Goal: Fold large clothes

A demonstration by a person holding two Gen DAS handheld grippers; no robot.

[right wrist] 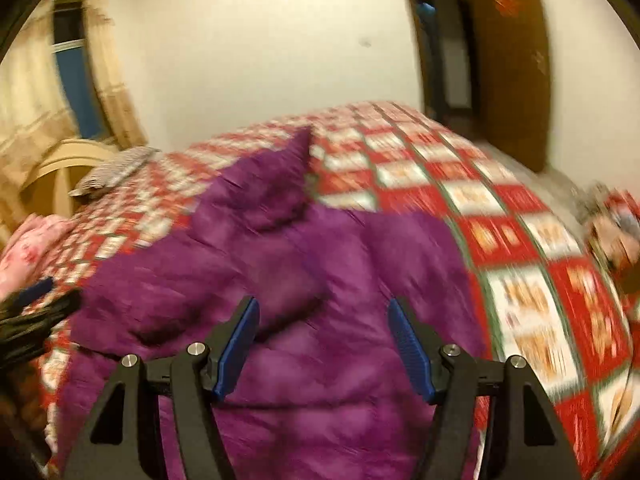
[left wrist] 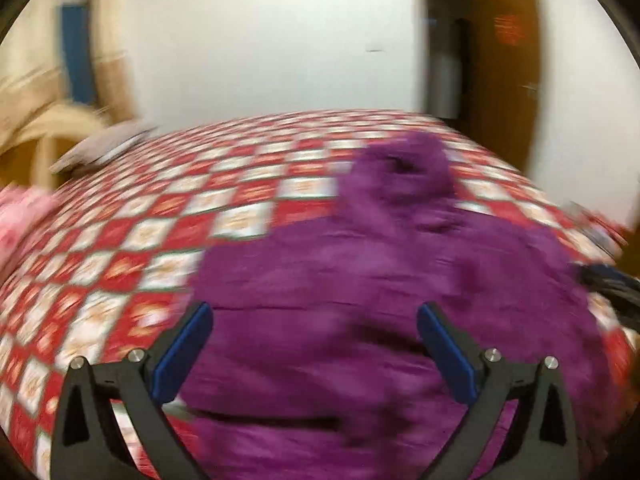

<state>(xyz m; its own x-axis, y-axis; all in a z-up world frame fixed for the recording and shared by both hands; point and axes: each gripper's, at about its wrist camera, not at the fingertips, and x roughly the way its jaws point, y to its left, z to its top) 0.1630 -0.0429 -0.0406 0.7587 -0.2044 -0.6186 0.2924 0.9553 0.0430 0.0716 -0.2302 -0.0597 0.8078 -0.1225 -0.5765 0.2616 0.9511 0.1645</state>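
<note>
A large purple padded jacket (left wrist: 360, 280) lies spread on a bed with a red and white checked quilt (left wrist: 140, 232). Its hood (left wrist: 404, 168) points toward the far side of the bed. My left gripper (left wrist: 314, 307) hovers over the jacket's near part, its jaws wide open and nothing pinched between the blue pads. My right gripper (right wrist: 322, 301) is also open above the jacket (right wrist: 320, 260), with fabric below the pads but none gripped. The left gripper (right wrist: 36, 304) shows at the left edge of the right wrist view. Both views are blurred.
A grey pillow (left wrist: 104, 148) and a cream headboard (left wrist: 52, 128) stand at the bed's far left. Pink cloth (left wrist: 20, 216) lies at the left edge. A brown door (left wrist: 508, 72) stands open at the back right. The quilt's right edge (right wrist: 560, 280) drops off beside the jacket.
</note>
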